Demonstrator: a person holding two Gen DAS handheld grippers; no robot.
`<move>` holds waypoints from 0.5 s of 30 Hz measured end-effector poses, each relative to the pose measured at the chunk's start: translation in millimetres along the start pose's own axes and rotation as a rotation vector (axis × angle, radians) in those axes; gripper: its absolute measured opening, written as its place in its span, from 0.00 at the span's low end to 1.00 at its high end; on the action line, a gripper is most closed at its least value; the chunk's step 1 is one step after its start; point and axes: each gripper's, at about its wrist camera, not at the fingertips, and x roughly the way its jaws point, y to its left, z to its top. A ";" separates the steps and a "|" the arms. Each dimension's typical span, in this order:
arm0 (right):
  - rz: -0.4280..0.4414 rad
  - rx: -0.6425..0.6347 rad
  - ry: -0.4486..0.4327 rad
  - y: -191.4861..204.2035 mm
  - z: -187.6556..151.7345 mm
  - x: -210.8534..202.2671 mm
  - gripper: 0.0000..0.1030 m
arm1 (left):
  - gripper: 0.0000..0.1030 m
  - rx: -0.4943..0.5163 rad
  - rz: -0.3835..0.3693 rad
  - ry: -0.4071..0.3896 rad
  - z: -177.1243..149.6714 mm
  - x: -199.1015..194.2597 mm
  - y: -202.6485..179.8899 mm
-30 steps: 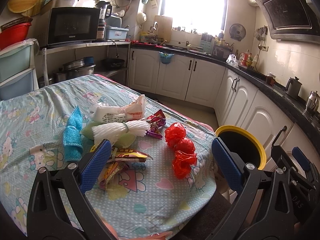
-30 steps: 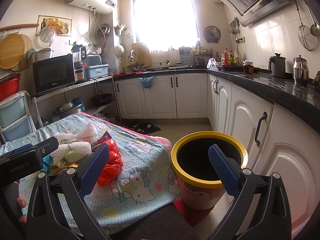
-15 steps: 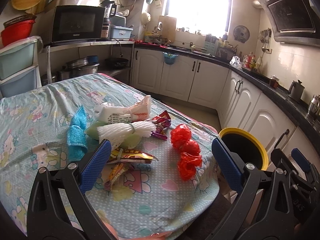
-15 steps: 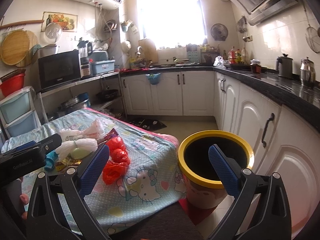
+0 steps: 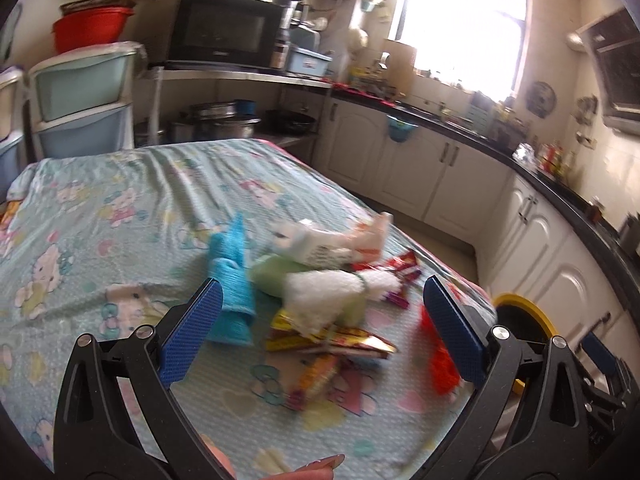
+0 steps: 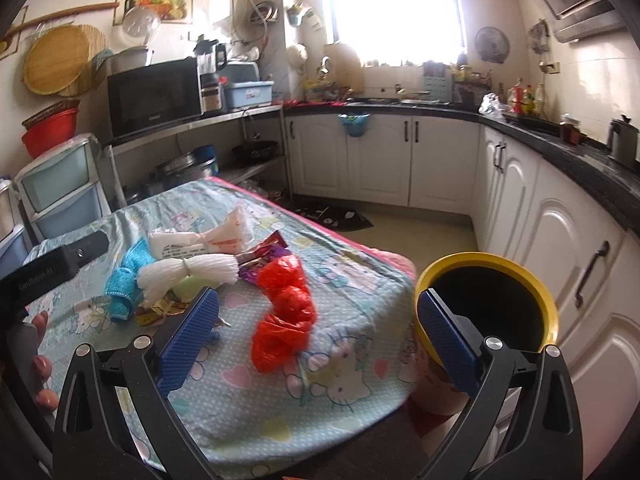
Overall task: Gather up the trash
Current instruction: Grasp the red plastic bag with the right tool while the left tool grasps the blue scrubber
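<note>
Right wrist view: the right gripper (image 6: pixel 318 334) is wide open and holds nothing. The red plastic bag (image 6: pixel 285 312) lies just ahead between its fingers, stretched away from it. The yellow-rimmed bin (image 6: pixel 486 312) stands beside the table, to the right

Table (image 6: pixel 360 280) under matt printed cloth, wrinkled. Red bag (image 6: pixel 286 312) thin crinkly plastic, glossy. Blue rag (image 6: pixel 122 280) fuzzy terry cloth. White foam net (image 6: pixel 188 272) soft, ribbed, matt. Snack wrappers (image 5: pixel 332 340) shiny foil-like film. White packet (image 6: pixel 200 242) smooth plastic film. Bin (image 6: pixel 548 308) glossy yellow rim, dark inside. Gripper fingers (image 6: pixel 188 344) blue textured pads on matt black plastic frames. Cabinets (image 6: pixel 440 160) glossy white, countertop (image 6: pixel 580 148) polished black. Kettle (image 6: pixel 622 142) shiny metal.
</note>
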 end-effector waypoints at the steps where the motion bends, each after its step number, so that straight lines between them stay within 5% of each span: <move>1: 0.008 -0.001 0.008 1.7 2.0 4.0 0.94 | 0.90 -0.011 0.010 -0.001 2.4 1.4 5.0; 15: 0.040 -0.040 0.183 12.1 12.9 83.6 0.94 | 0.90 -0.074 0.139 0.052 27.9 47.5 60.2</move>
